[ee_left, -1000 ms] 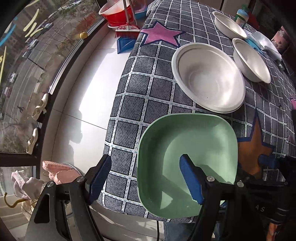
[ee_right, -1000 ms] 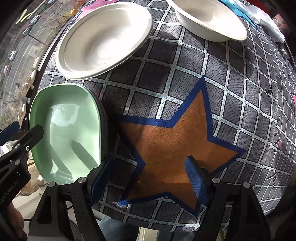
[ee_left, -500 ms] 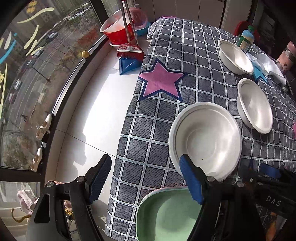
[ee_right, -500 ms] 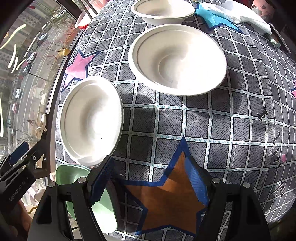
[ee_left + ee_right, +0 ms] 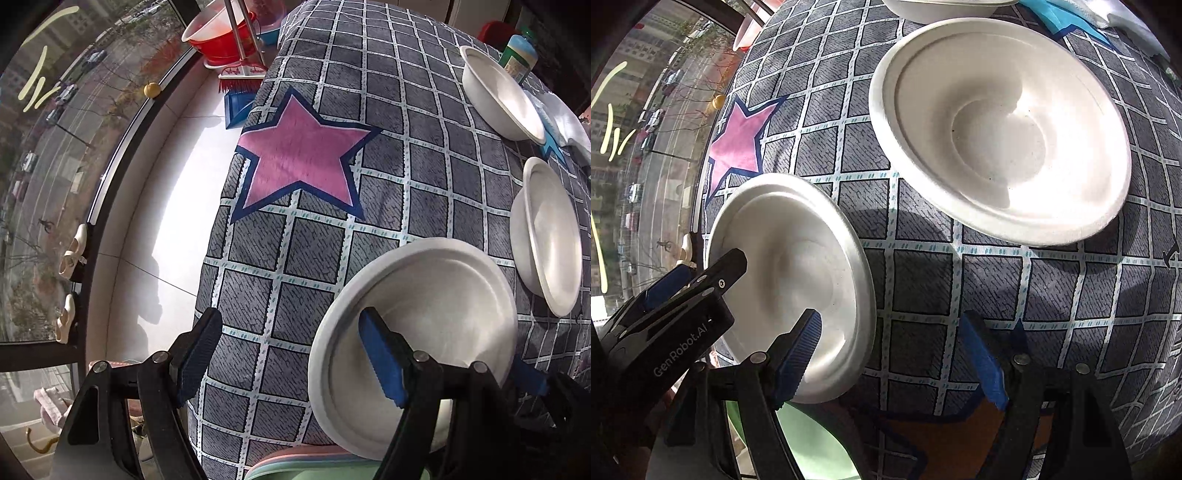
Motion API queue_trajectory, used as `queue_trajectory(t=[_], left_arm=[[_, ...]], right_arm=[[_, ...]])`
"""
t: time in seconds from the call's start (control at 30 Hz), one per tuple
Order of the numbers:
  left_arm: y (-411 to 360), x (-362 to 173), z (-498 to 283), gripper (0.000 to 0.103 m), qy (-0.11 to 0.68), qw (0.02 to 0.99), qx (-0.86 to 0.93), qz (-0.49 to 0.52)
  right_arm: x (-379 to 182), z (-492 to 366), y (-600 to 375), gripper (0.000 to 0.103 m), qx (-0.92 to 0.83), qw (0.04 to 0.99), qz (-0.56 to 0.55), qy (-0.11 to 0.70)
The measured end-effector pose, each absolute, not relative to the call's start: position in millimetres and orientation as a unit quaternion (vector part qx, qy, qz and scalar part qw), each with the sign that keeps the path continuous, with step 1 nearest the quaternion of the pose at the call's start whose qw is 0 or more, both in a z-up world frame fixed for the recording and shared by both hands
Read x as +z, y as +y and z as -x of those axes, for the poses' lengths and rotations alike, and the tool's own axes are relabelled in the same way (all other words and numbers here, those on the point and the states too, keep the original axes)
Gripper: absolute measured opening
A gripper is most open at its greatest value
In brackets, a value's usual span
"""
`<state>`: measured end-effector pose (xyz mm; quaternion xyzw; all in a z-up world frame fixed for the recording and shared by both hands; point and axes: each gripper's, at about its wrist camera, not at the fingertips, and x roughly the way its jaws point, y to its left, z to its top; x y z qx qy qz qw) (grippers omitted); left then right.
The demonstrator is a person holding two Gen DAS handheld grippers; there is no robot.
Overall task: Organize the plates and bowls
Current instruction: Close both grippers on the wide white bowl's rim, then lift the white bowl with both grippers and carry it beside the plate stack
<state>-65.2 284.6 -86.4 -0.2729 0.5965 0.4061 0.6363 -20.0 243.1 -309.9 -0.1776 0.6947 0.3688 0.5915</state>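
Straddling white bowl [image 5: 436, 306] rim, left claw [image 5: 291, 354] open

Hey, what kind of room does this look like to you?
Probably a high-rise flat by a big window: a table under a star-patterned cloth, a broom and dustpan on the tiled floor, a street below.

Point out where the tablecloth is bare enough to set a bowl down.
The widest bare patch is around the pink star, between the table's window edge and the nearest white bowl. A smaller one lies right of that bowl, below the middle bowl. The far right is crowded: far bowl, bottle, cloth.
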Motion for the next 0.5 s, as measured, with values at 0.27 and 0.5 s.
queue_trajectory(t=[0.27, 0.5], left_arm=[[262.9, -98.1, 42.1, 0.035, 0.62, 0.647, 0.371, 0.244], [238.1, -97.0, 33.0, 0.035, 0.625, 0.649, 0.36, 0.243]], right_arm=[[-318.7, 16.8, 240.7, 0.018, 0.396, 0.557, 0.14, 0.716], [-316.1, 8.9, 221.3, 0.018, 0.4, 0.554, 0.155, 0.713]])
